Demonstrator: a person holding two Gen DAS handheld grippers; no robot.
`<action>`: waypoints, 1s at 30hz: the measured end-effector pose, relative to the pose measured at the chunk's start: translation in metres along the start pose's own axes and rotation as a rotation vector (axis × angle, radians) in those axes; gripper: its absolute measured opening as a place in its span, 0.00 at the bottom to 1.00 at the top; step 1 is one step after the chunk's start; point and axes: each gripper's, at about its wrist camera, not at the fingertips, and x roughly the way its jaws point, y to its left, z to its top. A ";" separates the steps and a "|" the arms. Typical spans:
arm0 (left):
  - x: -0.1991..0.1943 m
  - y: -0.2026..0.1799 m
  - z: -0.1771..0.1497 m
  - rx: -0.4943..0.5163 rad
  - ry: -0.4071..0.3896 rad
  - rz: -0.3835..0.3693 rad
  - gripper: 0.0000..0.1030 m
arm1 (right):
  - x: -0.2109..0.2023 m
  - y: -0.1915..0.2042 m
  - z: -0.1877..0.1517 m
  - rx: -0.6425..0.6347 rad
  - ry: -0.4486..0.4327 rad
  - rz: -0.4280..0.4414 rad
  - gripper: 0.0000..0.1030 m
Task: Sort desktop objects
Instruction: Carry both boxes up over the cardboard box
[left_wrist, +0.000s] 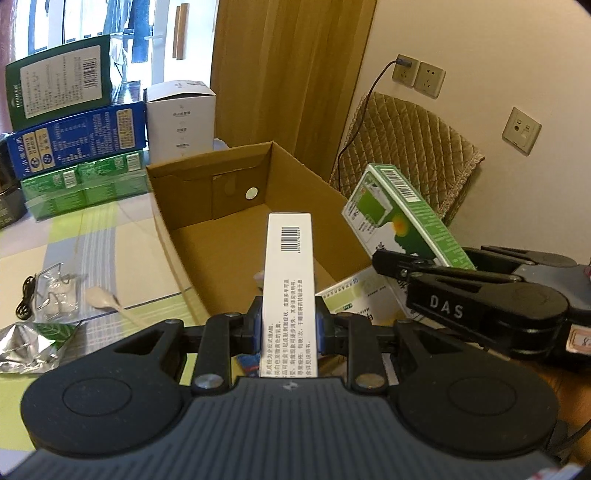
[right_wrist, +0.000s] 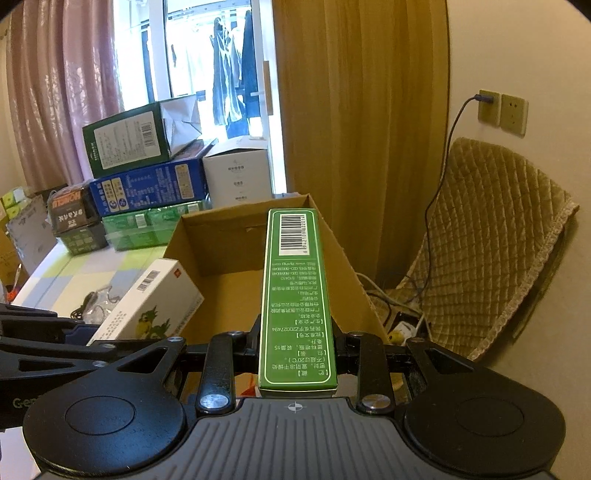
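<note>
Nearest my left lens, the left gripper (left_wrist: 289, 328) pinches a long white carton with black print and a barcode (left_wrist: 289, 280) between its blue-padded fingers (left_wrist: 257, 328), the carton pointing to twelve o'clock over the near rim of an open brown cardboard box (left_wrist: 221, 192). I see the box interior bare apart from a round hole in its far wall. At two o'clock in the left view my right gripper (left_wrist: 388, 262) reaches in from the side, clamped on a green and white medicine carton (left_wrist: 395, 210) that tilts above the cardboard box's right wall. Below it, just beside the cardboard box, lies a pale green and white flat packet (left_wrist: 354, 295). At nine o'clock on the checked tablecloth (left_wrist: 92, 236) sit a crumpled silver foil wrapper (left_wrist: 26, 347), a pale plastic spoon (left_wrist: 107, 299) and a black cable coil (left_wrist: 26, 299). At ten o'clock I note a stack of green, blue and dark green product boxes (left_wrist: 77, 144), with a white box (left_wrist: 181, 118) beside it. From my right wrist view the green carton (right_wrist: 295, 302) runs straight toward twelve o'clock between the closed fingers, its barcoded end over the cardboard box (right_wrist: 221, 251); the white carton (right_wrist: 147, 302) shows at nine o'clock. A quilted tan cushion (right_wrist: 491, 236) leans on the wall at three o'clock.
</note>
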 end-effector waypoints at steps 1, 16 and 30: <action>0.002 0.000 0.002 -0.001 0.000 -0.001 0.21 | 0.002 -0.001 0.001 0.000 0.002 0.000 0.26; 0.038 0.016 0.025 -0.035 -0.003 0.003 0.25 | 0.030 -0.012 0.014 0.008 0.022 -0.015 0.26; -0.005 0.060 0.000 -0.143 -0.060 0.056 0.28 | 0.053 0.010 0.018 -0.015 0.058 0.065 0.27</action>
